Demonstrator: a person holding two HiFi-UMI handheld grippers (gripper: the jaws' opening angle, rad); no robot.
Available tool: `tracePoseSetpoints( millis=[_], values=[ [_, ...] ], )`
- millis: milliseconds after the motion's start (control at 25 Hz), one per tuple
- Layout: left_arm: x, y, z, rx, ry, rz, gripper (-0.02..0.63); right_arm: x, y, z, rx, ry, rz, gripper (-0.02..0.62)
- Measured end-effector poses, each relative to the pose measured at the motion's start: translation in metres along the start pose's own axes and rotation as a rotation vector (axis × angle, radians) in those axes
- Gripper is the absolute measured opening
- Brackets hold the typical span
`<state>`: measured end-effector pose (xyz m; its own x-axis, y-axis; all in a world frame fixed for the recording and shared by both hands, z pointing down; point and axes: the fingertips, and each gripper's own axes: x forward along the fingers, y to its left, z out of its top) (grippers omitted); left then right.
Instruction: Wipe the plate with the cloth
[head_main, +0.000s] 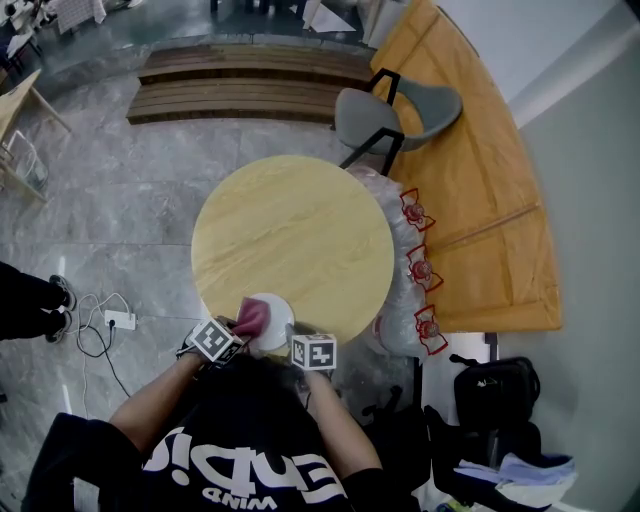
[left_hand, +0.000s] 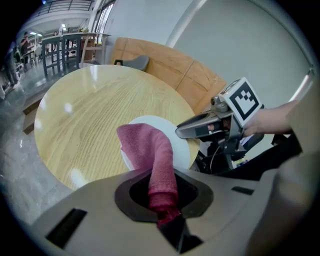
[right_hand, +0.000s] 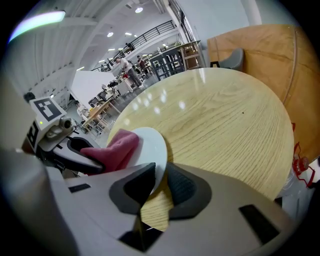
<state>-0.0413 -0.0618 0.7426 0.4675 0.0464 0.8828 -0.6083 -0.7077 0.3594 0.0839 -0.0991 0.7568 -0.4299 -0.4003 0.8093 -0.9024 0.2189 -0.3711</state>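
Observation:
A small white plate is held tilted above the near edge of the round wooden table. My right gripper is shut on the plate's rim, its jaws on either side of the thin edge. The left gripper is shut on a pink cloth. The cloth's free end drapes forward and lies on the plate's face. In the left gripper view the right gripper's fingers reach the plate from the right.
A grey chair stands beyond the table. A wooden bench top curves along the right, with clear bags with red ties beside the table. A black bag sits on the floor at right, a power strip at left.

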Motion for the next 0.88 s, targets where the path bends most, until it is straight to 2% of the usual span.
tracePoseSetpoints(
  millis=[120, 200, 320, 400, 480, 560, 640, 720, 800, 880],
  values=[
    [-0.007, 0.010, -0.004, 0.009, 0.036, 0.056, 0.052, -0.010, -0.002, 0.003, -0.003, -0.010, -0.007, 0.089],
    [-0.013, 0.013, 0.002, 0.010, 0.019, 0.062, 0.052, -0.021, -0.002, 0.011, -0.015, -0.037, -0.011, 0.089],
    [-0.031, 0.000, 0.029, -0.004, -0.065, -0.004, 0.052, -0.043, 0.004, 0.034, -0.056, -0.107, -0.015, 0.089],
    [-0.053, -0.007, 0.057, 0.011, -0.147, -0.017, 0.052, -0.063, 0.017, 0.059, -0.102, -0.186, -0.012, 0.089],
    [-0.082, -0.010, 0.090, 0.049, -0.281, 0.007, 0.052, -0.090, 0.035, 0.089, -0.183, -0.308, -0.028, 0.083],
    [-0.113, -0.010, 0.121, 0.094, -0.478, 0.058, 0.052, -0.121, 0.056, 0.121, -0.267, -0.458, -0.057, 0.041],
    [-0.151, -0.016, 0.149, 0.137, -0.687, 0.112, 0.052, -0.154, 0.075, 0.148, -0.320, -0.605, -0.086, 0.026],
    [-0.189, -0.028, 0.172, 0.173, -0.861, 0.164, 0.052, -0.184, 0.090, 0.168, -0.346, -0.728, -0.111, 0.023],
    [-0.216, -0.040, 0.184, 0.210, -0.988, 0.203, 0.052, -0.205, 0.103, 0.180, -0.355, -0.814, -0.118, 0.023],
    [-0.235, -0.052, 0.189, 0.241, -1.072, 0.224, 0.052, -0.220, 0.112, 0.185, -0.351, -0.865, -0.108, 0.023]
  ],
)
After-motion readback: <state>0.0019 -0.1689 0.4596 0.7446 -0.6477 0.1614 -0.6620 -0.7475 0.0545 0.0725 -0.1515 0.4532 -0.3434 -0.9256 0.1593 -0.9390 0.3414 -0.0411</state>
